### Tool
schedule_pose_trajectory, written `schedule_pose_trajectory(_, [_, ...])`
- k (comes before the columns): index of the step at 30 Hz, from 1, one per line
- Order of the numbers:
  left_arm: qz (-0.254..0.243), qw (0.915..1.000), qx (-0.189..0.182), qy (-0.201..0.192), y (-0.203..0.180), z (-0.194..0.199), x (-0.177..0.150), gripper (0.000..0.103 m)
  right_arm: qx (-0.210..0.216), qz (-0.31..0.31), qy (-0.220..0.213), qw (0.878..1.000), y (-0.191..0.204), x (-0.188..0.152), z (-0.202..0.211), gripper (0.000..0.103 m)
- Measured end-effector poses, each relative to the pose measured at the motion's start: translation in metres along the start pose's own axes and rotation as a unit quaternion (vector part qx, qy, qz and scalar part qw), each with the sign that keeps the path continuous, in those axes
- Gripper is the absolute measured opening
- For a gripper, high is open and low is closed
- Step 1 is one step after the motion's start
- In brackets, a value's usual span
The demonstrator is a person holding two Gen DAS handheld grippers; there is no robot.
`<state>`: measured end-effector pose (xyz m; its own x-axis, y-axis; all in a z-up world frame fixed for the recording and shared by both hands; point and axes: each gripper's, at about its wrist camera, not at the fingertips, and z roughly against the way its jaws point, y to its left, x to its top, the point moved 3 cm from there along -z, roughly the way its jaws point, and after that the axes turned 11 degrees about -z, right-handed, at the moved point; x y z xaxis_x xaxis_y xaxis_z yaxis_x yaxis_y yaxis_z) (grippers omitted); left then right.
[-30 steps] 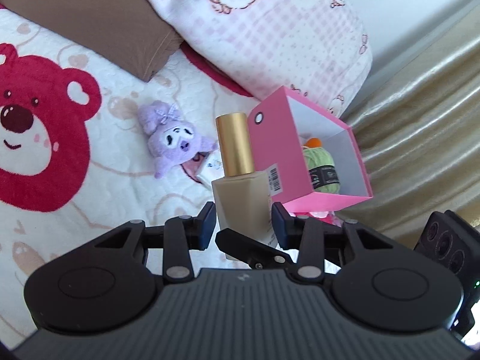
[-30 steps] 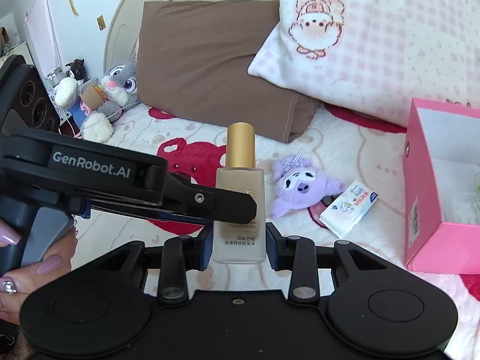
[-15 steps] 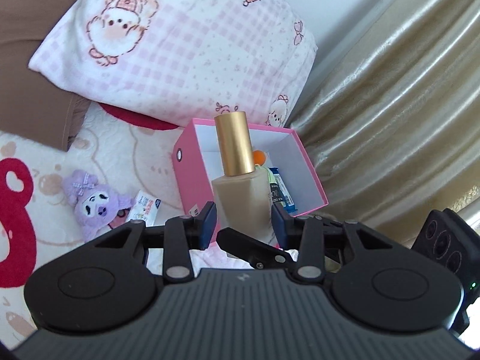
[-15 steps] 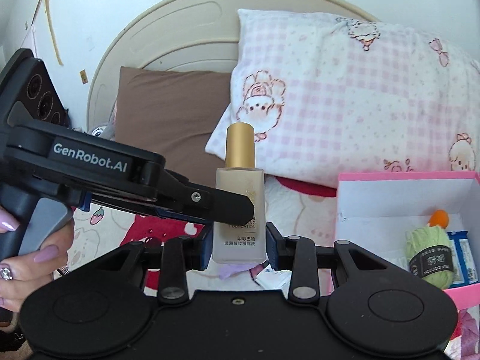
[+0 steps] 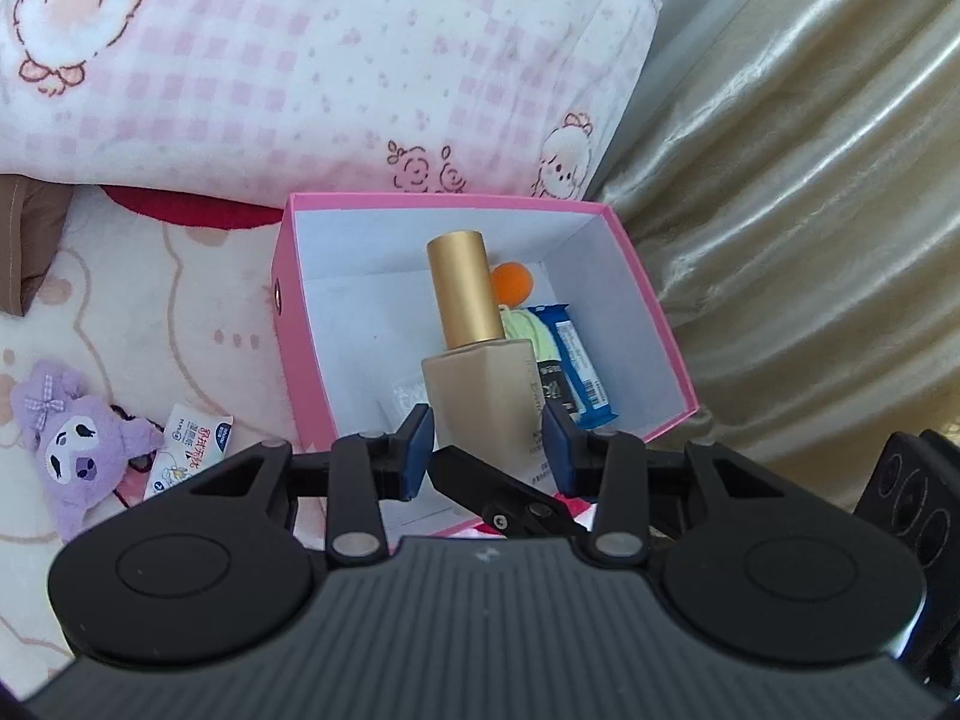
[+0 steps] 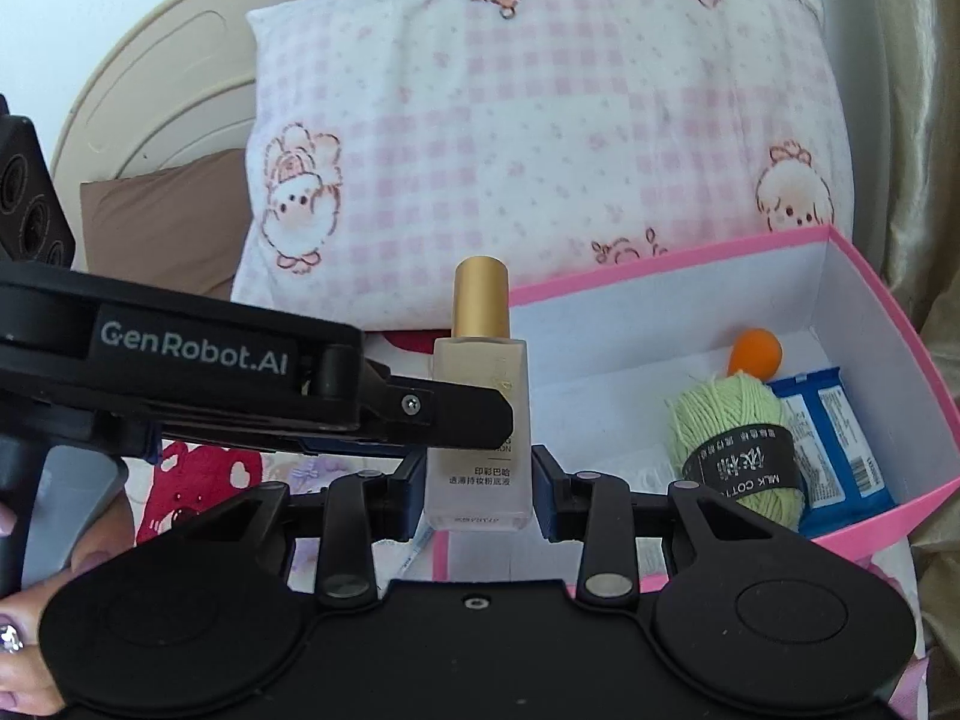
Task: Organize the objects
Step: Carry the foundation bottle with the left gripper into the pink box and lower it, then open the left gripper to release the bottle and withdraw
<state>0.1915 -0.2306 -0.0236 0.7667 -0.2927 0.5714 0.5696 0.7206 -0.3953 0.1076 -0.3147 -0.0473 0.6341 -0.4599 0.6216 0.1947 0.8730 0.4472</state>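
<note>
A beige foundation bottle (image 5: 480, 384) with a gold cap stands upright between the pads of my left gripper (image 5: 486, 450), which is shut on it. My right gripper (image 6: 478, 489) is shut on the same bottle (image 6: 480, 420) from another side. One of its fingers (image 5: 498, 492) crosses below the bottle in the left wrist view. The bottle hangs above the open pink box (image 5: 444, 199), over its white inside. In the box (image 6: 660, 267) lie a green yarn ball (image 6: 732, 438), an orange ball (image 6: 756, 351) and a blue packet (image 6: 834, 438).
A purple plush (image 5: 78, 450) and a small tissue packet (image 5: 189, 447) lie on the bedspread left of the box. A pink checked pillow (image 5: 300, 60) sits behind the box, a brown pillow (image 6: 162, 222) further left. A beige curtain (image 5: 810, 210) hangs right of the box.
Both grippers have carried the bottle to the right, from above the bedspread near the plush to above the pink box. The grip on the bottle is the same.
</note>
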Motion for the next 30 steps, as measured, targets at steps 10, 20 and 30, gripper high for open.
schedule_pose_trajectory(10, [-0.016, 0.9962, 0.039, 0.076, 0.007, -0.058, 0.006, 0.038, -0.003, -0.063, 0.069, 0.996, -0.041, -0.008, -0.05, 0.04])
schedule_pose_trajectory(20, [-0.018, 0.9946, 0.066, 0.077, 0.013, -0.071, 0.009, 0.036, -0.027, -0.039, 0.095, 0.994, -0.037, -0.009, -0.068, 0.04])
schedule_pose_trajectory(30, [0.034, 0.9971, 0.052, 0.045, 0.027, -0.067, 0.006, 0.036, -0.053, 0.009, 0.134, 0.989, -0.027, -0.022, -0.098, 0.04])
